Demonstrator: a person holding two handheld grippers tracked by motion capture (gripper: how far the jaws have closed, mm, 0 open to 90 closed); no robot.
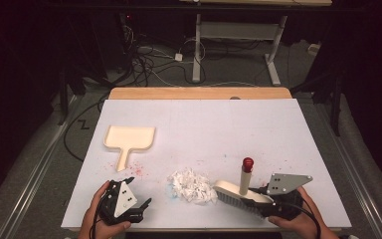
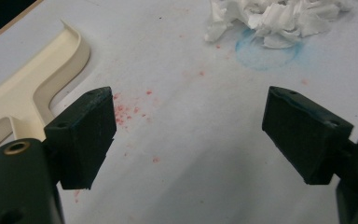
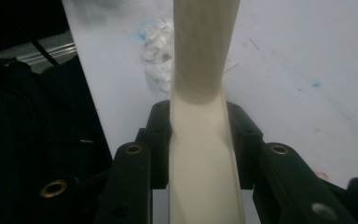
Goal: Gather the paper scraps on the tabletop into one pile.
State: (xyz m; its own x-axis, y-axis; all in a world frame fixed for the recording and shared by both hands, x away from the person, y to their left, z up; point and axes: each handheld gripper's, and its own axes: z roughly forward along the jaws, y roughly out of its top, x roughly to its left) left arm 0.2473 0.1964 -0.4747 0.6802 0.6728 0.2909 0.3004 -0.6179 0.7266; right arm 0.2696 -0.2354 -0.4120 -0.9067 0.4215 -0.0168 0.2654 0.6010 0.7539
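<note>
Right claw (image 1: 271, 199) is clamped tight on the brush (image 1: 241, 197) handle, and in the right gripper view you can see that cream handle (image 3: 200, 154) pinched square between both jaws, so the grip looks firm enough to steer it. The brush head lies low and just to the right of the paper pile (image 1: 193, 186), bristles toward the pile, which reads as a sweep being lined up to push the scraps leftward. A red-capped post (image 1: 247, 175) stands behind the brush, right of the pile. The dustpan (image 1: 128, 140) waits well to the left of the pile and farther back, mouth facing away, handle pointing toward the person, so it will likely need fetching before the paper can go anywhere. Left claw (image 1: 129, 203) rests left of the pile, jaws spread wide with nothing between them, and its own view shows bare tabletop (image 2: 191, 154) speckled with red crumbs (image 2: 128, 112) between the pads, dustpan edge (image 2: 37, 88) just off to the side: free and ready to take that pan
</note>
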